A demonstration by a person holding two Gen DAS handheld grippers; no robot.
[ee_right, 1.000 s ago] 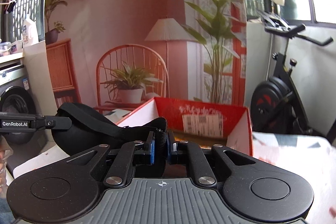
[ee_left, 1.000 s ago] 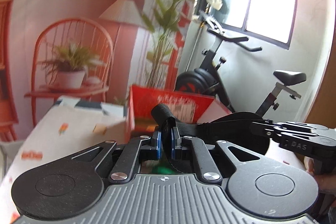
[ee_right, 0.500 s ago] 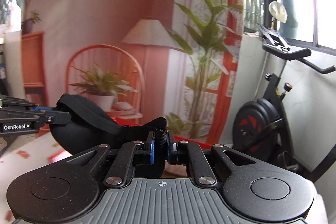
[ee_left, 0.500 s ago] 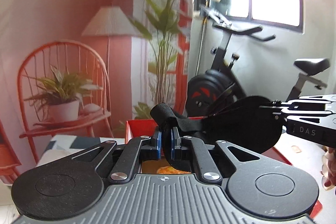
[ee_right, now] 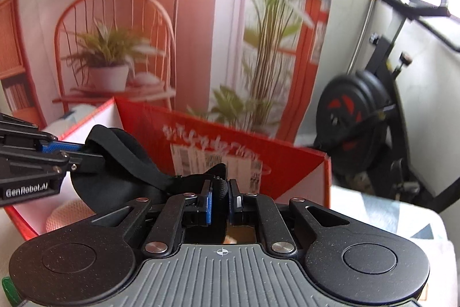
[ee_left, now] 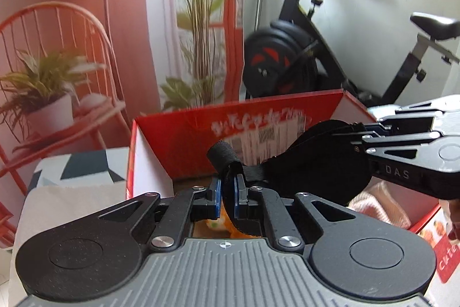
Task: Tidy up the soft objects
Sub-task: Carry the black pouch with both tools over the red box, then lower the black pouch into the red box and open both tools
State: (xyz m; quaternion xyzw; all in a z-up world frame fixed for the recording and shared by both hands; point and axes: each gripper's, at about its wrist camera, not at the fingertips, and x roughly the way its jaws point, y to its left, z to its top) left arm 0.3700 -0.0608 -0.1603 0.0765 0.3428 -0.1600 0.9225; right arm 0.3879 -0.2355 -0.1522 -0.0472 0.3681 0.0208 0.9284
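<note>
A black padded eye mask (ee_left: pixel 319 169) with a strap hangs stretched between my two grippers, above an open red cardboard box (ee_left: pixel 184 140). My left gripper (ee_left: pixel 228 186) is shut on one end of the mask. My right gripper (ee_right: pixel 220 193) is shut on the other end; the mask's pad (ee_right: pixel 115 163) shows at its left. The right gripper also shows in the left wrist view (ee_left: pixel 359 134), and the left gripper in the right wrist view (ee_right: pixel 82 153). Inside the box lie a pink knitted item (ee_left: pixel 376 206) and an orange soft toy (ee_left: pixel 221 223), mostly hidden.
The box (ee_right: pixel 287 163) stands on a table with a white patterned cloth (ee_left: pixel 72 192). A printed backdrop with a chair and plants (ee_left: pixel 72 48) stands behind. A black exercise bike (ee_left: pixel 302 56) stands at the back right.
Both grippers, still holding the mask, have moved forward and down over the red box. The box now fills the lower view and its contents show.
</note>
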